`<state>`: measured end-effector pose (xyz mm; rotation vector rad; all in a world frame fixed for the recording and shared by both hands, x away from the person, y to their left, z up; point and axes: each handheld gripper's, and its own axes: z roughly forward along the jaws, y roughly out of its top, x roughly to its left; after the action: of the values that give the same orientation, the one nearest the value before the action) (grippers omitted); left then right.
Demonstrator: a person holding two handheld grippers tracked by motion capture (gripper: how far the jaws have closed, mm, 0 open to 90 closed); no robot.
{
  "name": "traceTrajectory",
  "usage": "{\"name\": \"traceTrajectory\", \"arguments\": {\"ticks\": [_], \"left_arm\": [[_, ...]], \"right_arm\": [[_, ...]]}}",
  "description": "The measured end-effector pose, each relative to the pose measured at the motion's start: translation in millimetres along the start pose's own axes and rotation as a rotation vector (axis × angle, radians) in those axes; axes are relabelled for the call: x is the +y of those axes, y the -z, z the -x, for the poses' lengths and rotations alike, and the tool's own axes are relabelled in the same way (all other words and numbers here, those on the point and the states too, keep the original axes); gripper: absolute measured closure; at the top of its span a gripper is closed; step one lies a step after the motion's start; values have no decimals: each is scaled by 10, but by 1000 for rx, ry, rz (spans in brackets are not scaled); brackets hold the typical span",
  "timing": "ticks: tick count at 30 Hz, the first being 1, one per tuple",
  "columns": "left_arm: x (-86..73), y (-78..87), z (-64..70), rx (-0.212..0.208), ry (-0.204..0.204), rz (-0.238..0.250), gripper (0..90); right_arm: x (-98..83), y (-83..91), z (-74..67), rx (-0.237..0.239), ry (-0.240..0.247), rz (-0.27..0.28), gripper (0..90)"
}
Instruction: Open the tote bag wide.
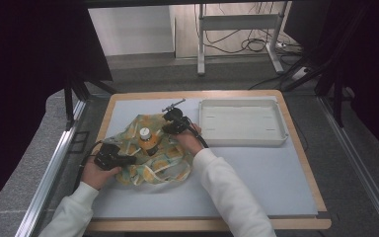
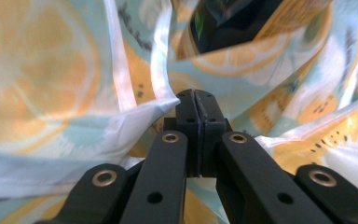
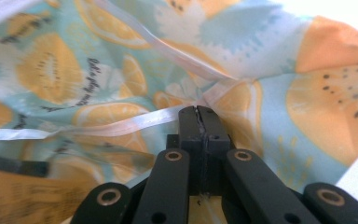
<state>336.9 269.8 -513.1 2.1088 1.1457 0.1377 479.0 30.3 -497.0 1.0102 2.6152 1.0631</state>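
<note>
Both pairs of jaws are pressing together on folds of the fruit-print cloth (image 1: 153,158), left gripper (image 2: 196,95) pinching its near-left edge, right gripper (image 3: 198,111) its far side, the cloth lying bunched around a capped bottle (image 1: 147,139) on the grey mat (image 1: 256,173), left of the white tray (image 1: 242,123).

From above the person's side we look forward and down on the grey-topped wooden table (image 1: 256,173). Both gripper views look along their own jaws, very close on the same citrus-print plastic bag (image 1: 160,160) (mid-table in the high view).
</note>
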Motion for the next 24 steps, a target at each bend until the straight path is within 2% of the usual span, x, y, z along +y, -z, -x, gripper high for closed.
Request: {"name": "traceTrajectory", "arguments": {"ticks": [3, 6, 11, 17, 21, 24], "left_arm": [[31, 122, 28, 8, 5, 69, 900], [60, 282, 66, 24, -8, 140, 900], [59, 476, 124, 38, -18, 224, 900], [32, 632, 238, 41, -48, 281, 900], [-23, 671, 332, 41, -55, 311, 900], [-71, 666, 447, 34, -70, 308, 900]], "right_arm": [[19, 91, -52, 20, 18, 35, 893], [34, 192, -111, 40, 40, 61, 892], [24, 368, -193, 64, 71, 92, 893], [-96, 670, -259, 97, 108, 140, 892], [-285, 886, -268, 117, 122, 160, 893], [-473, 1038, -260, 137, 124, 167, 892]]}}
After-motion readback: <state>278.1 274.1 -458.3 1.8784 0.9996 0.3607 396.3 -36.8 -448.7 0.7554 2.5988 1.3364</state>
